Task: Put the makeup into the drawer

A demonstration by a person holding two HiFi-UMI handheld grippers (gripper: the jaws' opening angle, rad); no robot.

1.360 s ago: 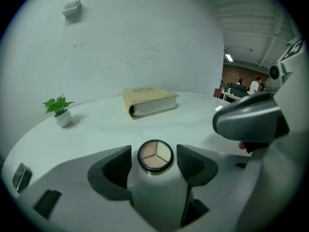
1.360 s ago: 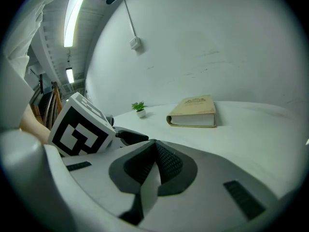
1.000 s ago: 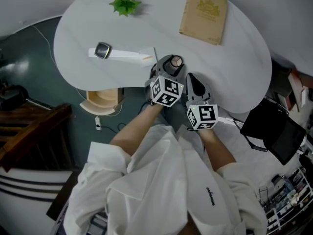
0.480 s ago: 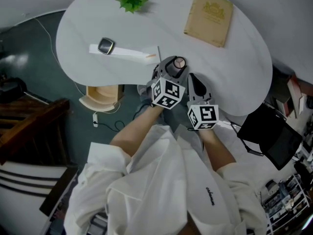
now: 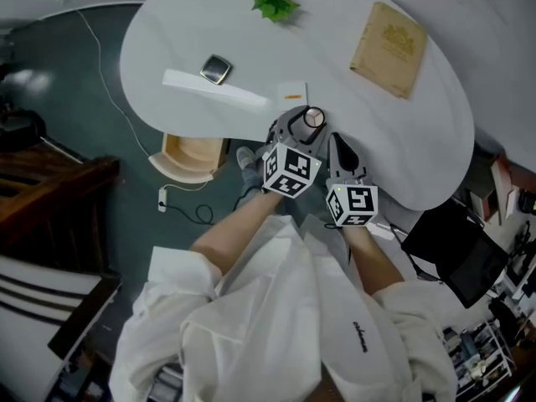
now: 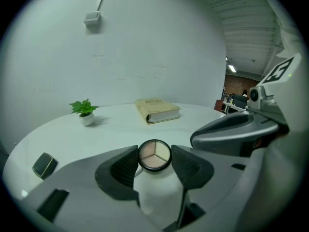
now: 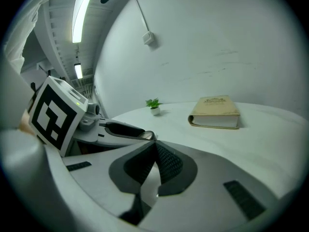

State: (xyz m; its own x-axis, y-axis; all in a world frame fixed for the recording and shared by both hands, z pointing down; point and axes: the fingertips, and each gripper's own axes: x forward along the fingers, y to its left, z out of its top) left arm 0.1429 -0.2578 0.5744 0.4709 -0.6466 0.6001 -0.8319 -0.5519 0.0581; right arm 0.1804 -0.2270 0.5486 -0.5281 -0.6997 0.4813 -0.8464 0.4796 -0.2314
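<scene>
Pinching the round makeup palette (image 6: 154, 155) by its sides in the left gripper (image 6: 154, 164), jaws clamped on it, three pale shades facing up, over the near edge of the white table (image 5: 335, 32). Holding the right gripper (image 7: 155, 153) just beside the left, jaws pressed together at the tips with nothing between. Farther across the tabletop, well apart from the palette: a tan book (image 5: 389, 38), a small green plant (image 5: 273, 1) and a dark little case (image 5: 216, 69) by a long white strip (image 5: 219, 93).
</scene>
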